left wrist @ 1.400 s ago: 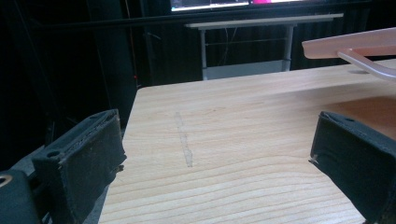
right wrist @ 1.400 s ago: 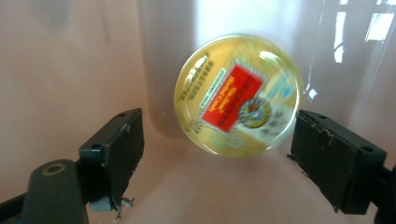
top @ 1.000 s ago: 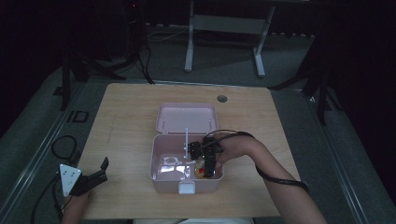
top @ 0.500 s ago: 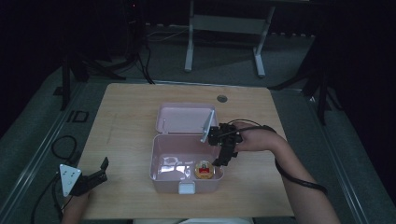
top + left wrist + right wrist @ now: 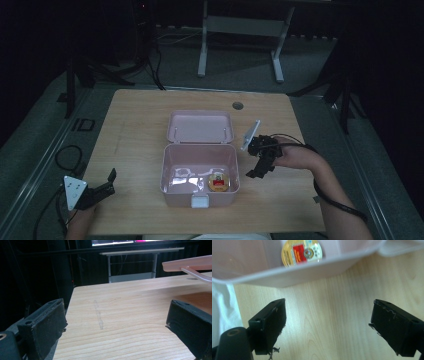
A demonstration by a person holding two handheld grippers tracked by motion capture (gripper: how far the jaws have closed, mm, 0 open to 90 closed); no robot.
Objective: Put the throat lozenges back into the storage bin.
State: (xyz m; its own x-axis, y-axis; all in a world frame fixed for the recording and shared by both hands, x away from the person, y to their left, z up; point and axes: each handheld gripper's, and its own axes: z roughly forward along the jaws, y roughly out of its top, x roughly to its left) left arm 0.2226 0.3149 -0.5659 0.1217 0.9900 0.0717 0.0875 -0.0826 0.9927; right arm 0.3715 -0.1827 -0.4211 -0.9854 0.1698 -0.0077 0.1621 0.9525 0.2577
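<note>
A pink plastic box (image 5: pixel 170 165) stands open at the table's middle, its lid (image 5: pixel 200 126) laid back flat. Inside, near the front right corner, lies a round gold tin with a red label (image 5: pixel 218 181), seen too in the right gripper view (image 5: pixel 301 252). My right gripper (image 5: pixel 259 165) hovers just outside the box's right wall, open, jaws wide apart over bare wood (image 5: pixel 327 325). My left gripper (image 5: pixel 102 186) rests at the table's front left corner, open and holding nothing (image 5: pixel 112 322).
The wooden table (image 5: pixel 130 125) has a round cable hole (image 5: pixel 237 105) at the back. A white clasp (image 5: pixel 200 201) sits on the box's front. Cables lie on the floor (image 5: pixel 65 155) at the left. A metal stand (image 5: pixel 240 25) rises behind the table.
My right gripper has lifted out of the box and moved right, ending outside its right wall. The gold tin stays inside the box. The left gripper has not moved.
</note>
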